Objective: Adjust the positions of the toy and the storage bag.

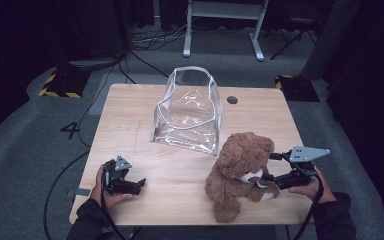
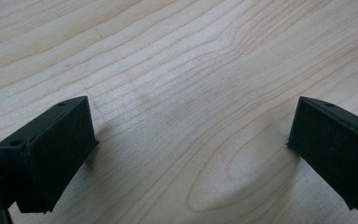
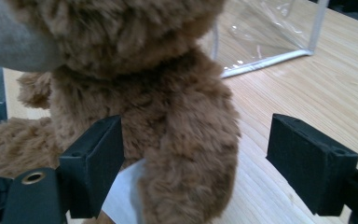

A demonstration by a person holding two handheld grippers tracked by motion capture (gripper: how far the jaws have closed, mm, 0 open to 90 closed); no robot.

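The teddy bear (image 1: pixel 242 172) sits on the table (image 1: pixel 130 125) near its front edge, right of centre. Behind it stands the clear bag (image 1: pixel 189 112) (mouth upward). Front left rests the left gripper (image 1: pixel 130 186).

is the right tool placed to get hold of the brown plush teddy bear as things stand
Probably yes. The right tool is open, its jaws standing either side of the brown plush teddy bear's arm, with nothing between them. The clear plastic bag stands apart, farther back on the wooden table.

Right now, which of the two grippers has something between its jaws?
The right gripper: its open jaws stand either side of the teddy bear's arm. The left gripper is open over bare table, far from the bear.
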